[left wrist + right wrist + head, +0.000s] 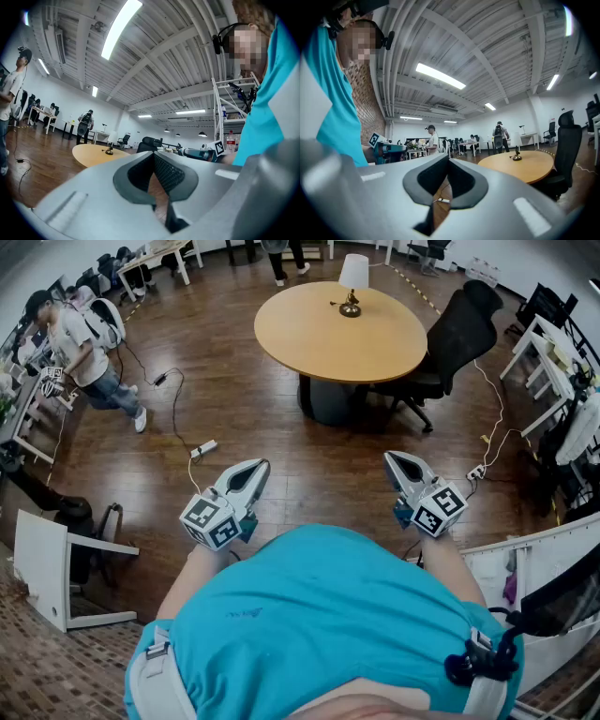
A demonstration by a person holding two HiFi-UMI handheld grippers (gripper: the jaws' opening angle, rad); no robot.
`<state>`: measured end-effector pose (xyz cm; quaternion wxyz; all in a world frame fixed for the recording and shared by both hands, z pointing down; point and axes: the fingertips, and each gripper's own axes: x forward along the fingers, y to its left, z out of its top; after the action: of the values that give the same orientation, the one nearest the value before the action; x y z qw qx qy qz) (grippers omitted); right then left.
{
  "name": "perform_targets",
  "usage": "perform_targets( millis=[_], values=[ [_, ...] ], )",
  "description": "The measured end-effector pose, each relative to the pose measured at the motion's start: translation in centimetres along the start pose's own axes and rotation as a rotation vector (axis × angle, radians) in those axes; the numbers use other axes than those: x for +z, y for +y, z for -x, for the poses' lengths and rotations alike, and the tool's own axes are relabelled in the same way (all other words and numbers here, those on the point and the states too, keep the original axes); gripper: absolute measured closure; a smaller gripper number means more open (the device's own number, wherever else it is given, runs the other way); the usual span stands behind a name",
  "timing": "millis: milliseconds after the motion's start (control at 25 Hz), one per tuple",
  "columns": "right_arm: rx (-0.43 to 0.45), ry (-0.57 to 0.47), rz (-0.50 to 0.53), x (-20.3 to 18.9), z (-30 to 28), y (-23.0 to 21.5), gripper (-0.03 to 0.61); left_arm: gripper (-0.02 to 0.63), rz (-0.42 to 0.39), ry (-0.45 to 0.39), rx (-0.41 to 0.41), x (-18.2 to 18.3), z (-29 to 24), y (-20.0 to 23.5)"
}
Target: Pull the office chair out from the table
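- Office chair (pixel 450 338) is held by neither gripper: the left gripper (pixel 257 466) and right gripper (pixel 393 458) both have their jaws closed on nothing.
- Both hover over the wooden floor (pixel 314 460), well apart from the round table (pixel 309 334).
- Black, it stands against the table's right edge.

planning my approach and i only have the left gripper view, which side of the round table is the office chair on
observer: In the head view the office chair stands at the right edge of the table, with its seat toward the table's base.
operator: anything on the floor over there
observer: A white cable runs along the floor right of the chair, down to a power strip close to the right gripper.
operator: is the right gripper ready to grab
observer: Not yet. The right gripper view shows its jaws together with nothing between them.
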<state>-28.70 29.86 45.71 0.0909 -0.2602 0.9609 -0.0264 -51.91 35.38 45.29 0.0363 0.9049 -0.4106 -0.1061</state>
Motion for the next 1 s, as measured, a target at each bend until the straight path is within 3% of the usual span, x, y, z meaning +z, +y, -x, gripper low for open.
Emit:
perform_targets(
  millis=[680, 840, 1000],
  values=[
    [0.038, 0.011, 0.028, 0.9, 7.0, -6.0, 0.578, 0.589, -0.013, 0.007, -0.024, -3.9, -8.1, -8.0],
    [0.015, 0.016, 0.013, 0.1, 6.4, -8.3, 0.578, 0.590, -0.001, 0.024, -0.037, -4.6, -9.5, -6.9],
    [-0.001, 0.033, 0.016, -0.9, 3.1, -10.5, 0.578, 0.590, 0.017, 0.009, -0.051, -4.3, -10.7, -2.5]
  ],
)
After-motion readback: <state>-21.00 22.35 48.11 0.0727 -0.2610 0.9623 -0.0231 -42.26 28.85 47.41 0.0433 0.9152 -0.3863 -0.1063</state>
